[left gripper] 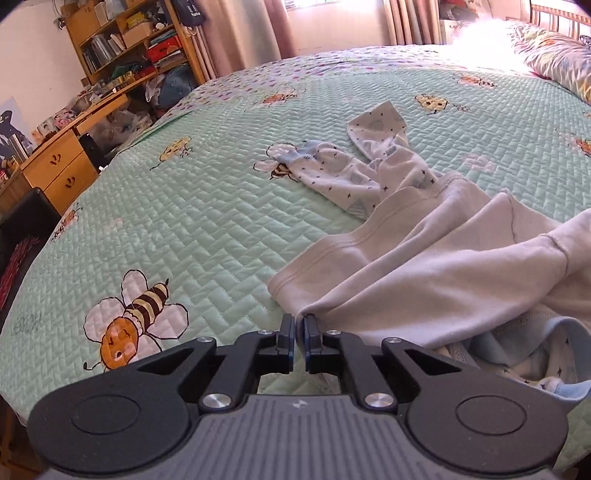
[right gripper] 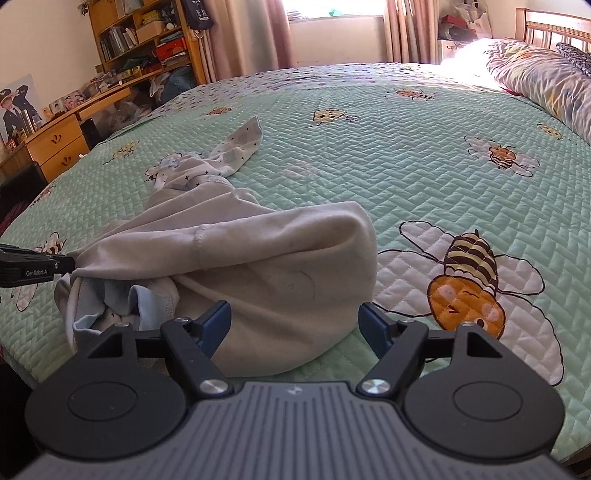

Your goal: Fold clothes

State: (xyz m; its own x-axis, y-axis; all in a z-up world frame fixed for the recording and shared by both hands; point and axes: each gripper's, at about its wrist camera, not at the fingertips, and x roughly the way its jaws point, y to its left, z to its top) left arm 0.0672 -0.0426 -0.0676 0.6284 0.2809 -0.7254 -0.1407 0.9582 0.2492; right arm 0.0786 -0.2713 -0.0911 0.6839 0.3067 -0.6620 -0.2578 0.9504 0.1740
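A pale, crumpled garment [left gripper: 424, 266] with star-patterned sleeves [left gripper: 332, 170] lies bunched on the green bee-print quilt [left gripper: 184, 221]. My left gripper [left gripper: 300, 326] is shut on the garment's near hem corner. In the right wrist view the same gripper [right gripper: 68, 266] comes in from the left edge and pinches that corner. My right gripper [right gripper: 295, 318] is open at the near edge of the bed. The rounded bulge of the garment [right gripper: 258, 251] sits between its blue pads [right gripper: 216, 321]. The patterned sleeves [right gripper: 236, 147] trail away toward the far side.
The quilt [right gripper: 424, 166] spreads wide to the right and beyond the garment. A floral pillow [right gripper: 535, 81] and wooden headboard [right gripper: 554, 26] are at the far right. A wooden desk [left gripper: 55, 166] and a crowded bookshelf [left gripper: 122, 40] stand past the bed's left edge.
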